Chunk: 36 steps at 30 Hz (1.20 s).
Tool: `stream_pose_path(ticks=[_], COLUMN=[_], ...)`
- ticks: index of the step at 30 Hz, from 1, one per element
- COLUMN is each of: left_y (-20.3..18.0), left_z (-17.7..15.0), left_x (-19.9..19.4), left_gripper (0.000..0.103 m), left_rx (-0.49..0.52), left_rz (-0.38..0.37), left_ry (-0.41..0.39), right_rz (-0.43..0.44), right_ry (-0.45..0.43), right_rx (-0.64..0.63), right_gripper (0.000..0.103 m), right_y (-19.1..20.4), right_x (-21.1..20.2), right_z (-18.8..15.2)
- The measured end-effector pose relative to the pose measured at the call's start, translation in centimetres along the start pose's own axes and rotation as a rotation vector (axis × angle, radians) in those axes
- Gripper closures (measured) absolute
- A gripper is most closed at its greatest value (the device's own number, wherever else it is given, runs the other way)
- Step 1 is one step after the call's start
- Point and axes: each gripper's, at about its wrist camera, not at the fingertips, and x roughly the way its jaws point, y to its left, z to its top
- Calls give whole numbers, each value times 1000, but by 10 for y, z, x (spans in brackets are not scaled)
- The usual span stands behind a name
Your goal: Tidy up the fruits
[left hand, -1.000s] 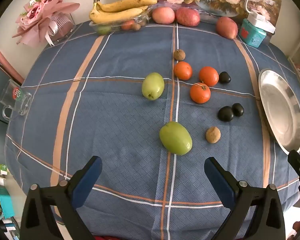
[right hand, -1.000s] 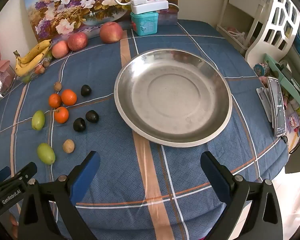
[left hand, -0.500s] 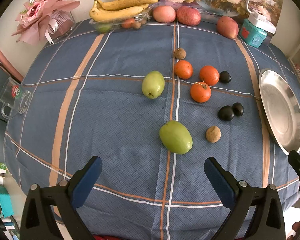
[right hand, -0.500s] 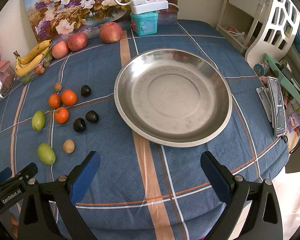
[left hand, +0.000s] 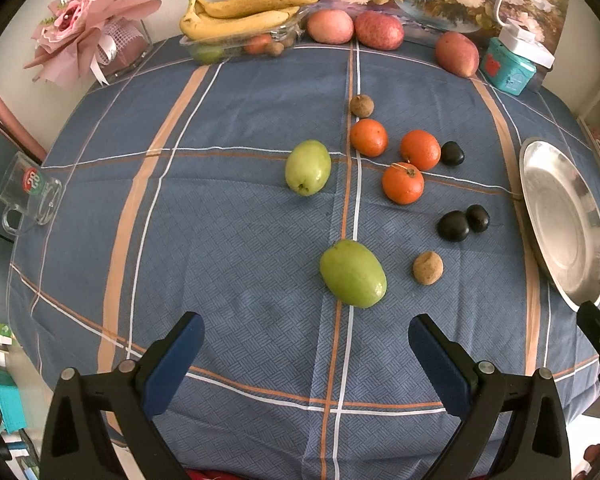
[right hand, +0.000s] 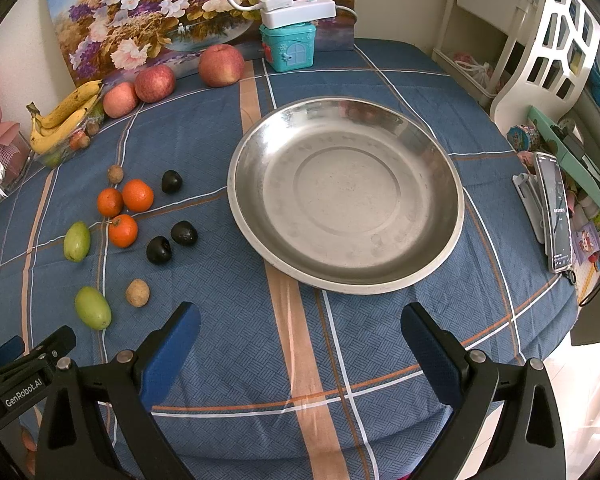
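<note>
Loose fruit lies on the blue checked tablecloth. A green fruit (left hand: 353, 273) sits just beyond my left gripper (left hand: 306, 330), which is open and holds nothing. A second green fruit (left hand: 308, 167) lies farther back. Three oranges (left hand: 403, 183), dark plums (left hand: 453, 225) and a small brown fruit (left hand: 428, 267) cluster to the right. An empty steel plate (right hand: 344, 196) stands straight ahead of my right gripper (right hand: 300, 320), also open and empty. The same fruits (right hand: 123, 231) appear left of the plate in the right wrist view.
At the table's back edge are a tray with bananas (left hand: 244, 12), three apples (left hand: 379, 30), a teal box (right hand: 288, 46) and a flower painting. A glass mug (left hand: 30, 196) sits at the left edge, a pink bouquet (left hand: 88, 28) behind. A phone (right hand: 556, 216) lies right of the plate.
The left wrist view has shifted slightly forward over the table, so the fruits sit a little lower in frame. The right gripper has stayed still.
</note>
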Motion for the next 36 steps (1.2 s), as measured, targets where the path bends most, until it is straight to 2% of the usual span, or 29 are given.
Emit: stream_pose_path(ticks=[19, 21, 26, 28, 29, 31, 33, 36], left_y=[2, 3, 10, 9, 8, 9, 5, 0], left_z=[-5, -3, 2, 8, 9, 12, 14, 18], left_x=[-1, 0, 2, 5, 6, 10, 24, 40], left_gripper=[0, 0, 0, 0, 0, 0, 0, 0], left_rx=[-1, -5, -65, -77, -75, -78, -81, -77], left_rz=[-6, -20, -89, -116, -106, -117, -128, -167], left_ry=[6, -1, 46, 34, 31, -31, 28, 59], right_rz=[0, 0, 2, 23, 41, 96, 121, 161], right_ry=[0, 0, -4, -6, -7, 12, 25, 52], right_rx=[0, 0, 1, -3, -1, 3, -4, 2], right_gripper=[3, 3, 3, 3, 3, 3, 3, 3], right_y=[0, 0, 0, 4, 7, 15, 28, 45], right_x=[0, 0, -2, -1, 0, 4, 10, 19], right_z=[0, 0, 1, 1, 1, 4, 6, 11])
